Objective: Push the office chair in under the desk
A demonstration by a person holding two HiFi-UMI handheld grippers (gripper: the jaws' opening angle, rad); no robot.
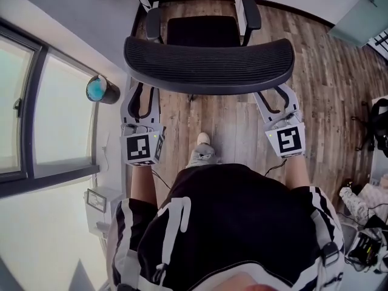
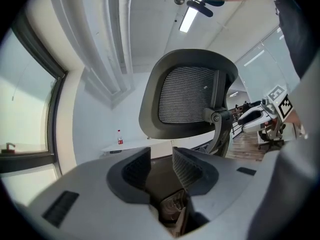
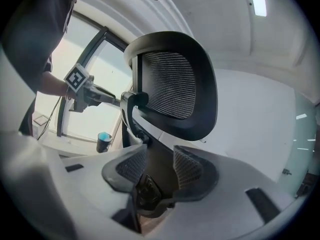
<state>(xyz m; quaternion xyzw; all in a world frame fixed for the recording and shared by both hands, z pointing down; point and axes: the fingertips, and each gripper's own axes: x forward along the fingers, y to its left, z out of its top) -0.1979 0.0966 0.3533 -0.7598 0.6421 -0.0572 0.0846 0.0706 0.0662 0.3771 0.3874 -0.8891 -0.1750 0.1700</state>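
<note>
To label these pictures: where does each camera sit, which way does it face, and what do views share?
Head view: on the head, facing steeply down at the chair backrest; torso, left gripper, right gripper show.
Left gripper view: on that gripper, along its open jaws toward the backrest; right gripper at right.
Right gripper view: likewise, opposite side; left gripper at left.
All share the backrest.

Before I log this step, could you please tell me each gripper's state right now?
Left gripper: open, holding nothing.
Right gripper: open, holding nothing.

The office chair (image 1: pixel 209 59) is black mesh; the floor (image 1: pixel 321 96), brown wood-grain.
</note>
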